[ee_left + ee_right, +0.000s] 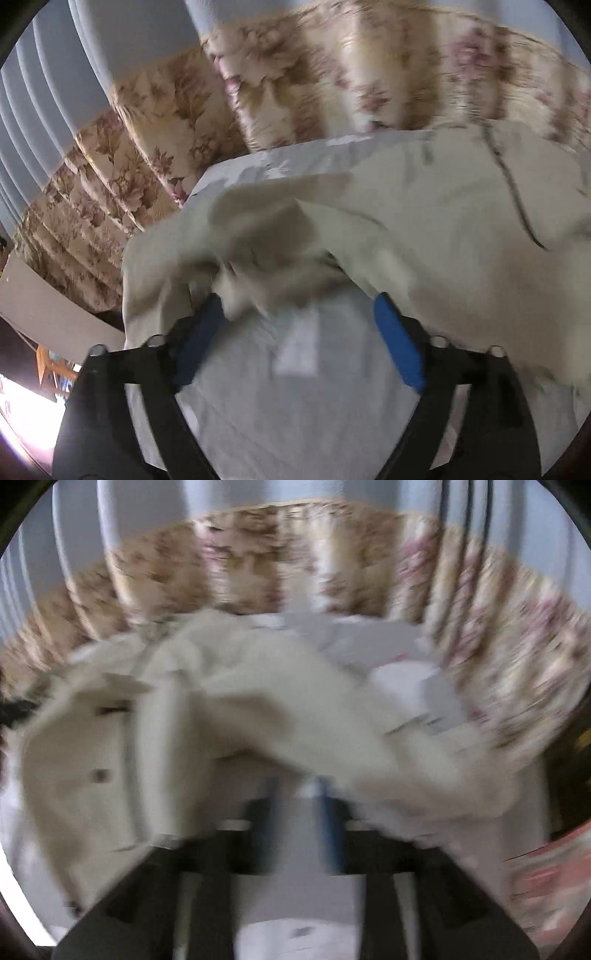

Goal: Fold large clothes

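While both views smear with blur, I read this as the gap between folds: one cream coat (424, 229) lies heaped on the white sheet (280, 406), in front of the flowered curtain (155, 147), and neither tool holds it.

Going by size, I count one curtain, one sheet and one coat; on the coat I can make out only one dark button (99, 774), the rest lost in blur. Then two grippers.

My left gripper (301, 325) stands spread wide, blue pads apart, with a bunched edge of the coat brushing the left pad but nothing pinched. My right gripper (299, 812) looks partly spread over bare sheet, a coat fold draped just past its tips; the blur keeps me from being surer, though I see no cloth between the pads.

Next, I judge, each tool needs a fresh hold on a coat edge, the hands well apart so the cloth pulls flat before I turn it over.
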Demonstrator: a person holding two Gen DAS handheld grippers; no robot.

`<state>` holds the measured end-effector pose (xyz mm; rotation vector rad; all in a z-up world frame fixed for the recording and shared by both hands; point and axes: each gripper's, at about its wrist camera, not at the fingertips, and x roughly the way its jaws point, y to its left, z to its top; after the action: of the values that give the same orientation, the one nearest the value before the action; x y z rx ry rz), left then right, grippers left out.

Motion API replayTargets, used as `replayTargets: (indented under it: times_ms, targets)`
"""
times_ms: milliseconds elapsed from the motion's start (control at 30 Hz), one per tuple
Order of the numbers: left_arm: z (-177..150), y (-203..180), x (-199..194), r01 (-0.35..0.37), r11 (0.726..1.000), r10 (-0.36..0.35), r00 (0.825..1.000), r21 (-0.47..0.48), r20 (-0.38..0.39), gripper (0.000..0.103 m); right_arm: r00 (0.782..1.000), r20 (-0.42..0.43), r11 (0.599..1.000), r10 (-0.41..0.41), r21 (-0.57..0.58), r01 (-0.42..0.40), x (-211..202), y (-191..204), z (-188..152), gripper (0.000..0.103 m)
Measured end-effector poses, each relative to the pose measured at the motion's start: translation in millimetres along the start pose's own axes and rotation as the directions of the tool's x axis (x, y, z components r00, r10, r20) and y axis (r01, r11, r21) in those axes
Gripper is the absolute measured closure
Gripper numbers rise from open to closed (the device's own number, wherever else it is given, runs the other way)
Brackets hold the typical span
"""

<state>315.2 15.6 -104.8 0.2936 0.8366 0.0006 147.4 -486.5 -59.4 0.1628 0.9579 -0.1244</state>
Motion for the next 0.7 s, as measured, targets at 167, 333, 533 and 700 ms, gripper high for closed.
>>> replayTargets:
  times_ms: [167, 333, 533, 700]
  targets:
    - [-43, -8, -32, 0.094, 0.995, -0.094, 0.996, -0.033, -0.006, 0.011, 0.966, -0.069, 0.968, 0.249, 0.016, -0.249, 20, 49, -28, 0.036]
    - [-69, -13, -40, 0.196, 0.978, -0.2, 0.979, -0.071, -0.046, 0.011, 0.957, -0.132, 0.965, 0.259, -0.016, -0.263, 48, 80, -41, 0.092]
    - [-76, -51, -48, 0.29, 0.955, -0.293, 0.955, -0.055, -0.039, 0.011, 0.974, 0.159, 0.951, -0.164, -0.238, 0.199, -12, 99, 16, 0.099]
    - [-75, -78, -49, 0.322, 0.947, -0.322, 0.945, -0.015, -0.055, 0.011, 0.809, 0.186, 0.766, -0.558, -0.26, 0.588, 10, 44, 47, 0.099]
